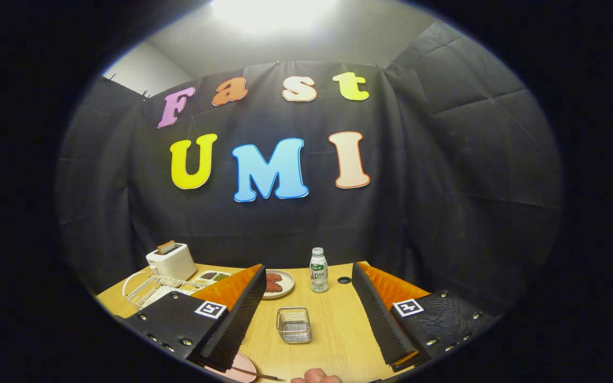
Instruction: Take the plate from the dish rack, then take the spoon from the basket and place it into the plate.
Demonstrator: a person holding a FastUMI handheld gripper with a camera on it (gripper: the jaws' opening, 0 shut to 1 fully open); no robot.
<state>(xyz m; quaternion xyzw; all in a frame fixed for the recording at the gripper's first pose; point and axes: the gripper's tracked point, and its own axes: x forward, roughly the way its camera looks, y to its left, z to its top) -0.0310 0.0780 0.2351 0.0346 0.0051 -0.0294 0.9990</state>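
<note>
My gripper [307, 269] is open, its fingers spread wide and raised above the wooden table [338, 340]. A small wire basket [293, 324] stands on the table between the fingers; I cannot tell what lies in it. Close below the left finger, a pink plate [238, 369] rests on the table, mostly hidden by that finger. A thin dark utensil [257, 375], perhaps the spoon, lies across the plate's rim with its end pointing right. The white wire dish rack [147, 288] stands to the left, beyond the left finger.
A white toaster [171, 260] stands behind the rack. A tray of food [212, 276] and a plate with reddish food [279, 283] sit at the back. A small bottle [318, 270] stands beyond the basket. Part of a hand [316, 377] shows nearest me.
</note>
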